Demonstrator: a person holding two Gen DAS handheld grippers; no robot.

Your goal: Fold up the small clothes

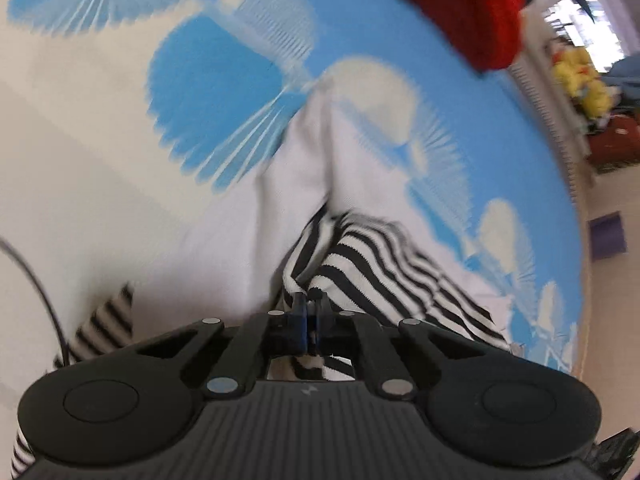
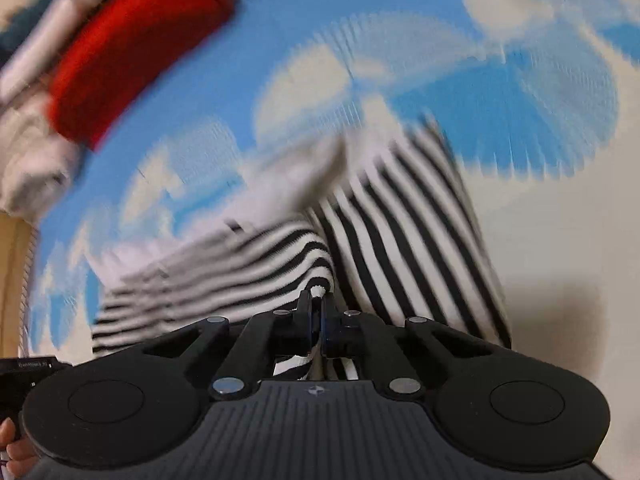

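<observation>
A: Left wrist view. Report the claw state.

B: The left claw (image 1: 308,304) has both fingers drawn together, pinching a fold of the black-and-white striped knit garment (image 1: 384,272). Striped fabric shows between and below the fingers.

A: Location of the garment?

B: It lies on the blue-and-white cloud-patterned cloth surface (image 1: 224,80), directly ahead of the claw. A pale white fabric part (image 1: 304,152) of it rises to a ridge beyond the stripes. A red knit item (image 1: 460,4) sits at the far edge, well apart. A thin black cable (image 1: 36,280) crosses the left margin. The view is motion-blurred.

A: Right wrist view. Same items.

B: The right claw (image 2: 317,300) is likewise clamped narrow on a rolled edge of the striped garment (image 2: 400,220), which spreads forward and to the left on the cloud-patterned surface (image 2: 400,60). The red item (image 2: 132,40) lies at upper left. Part of a hand (image 2: 16,448) shows at the lower left corner.
</observation>
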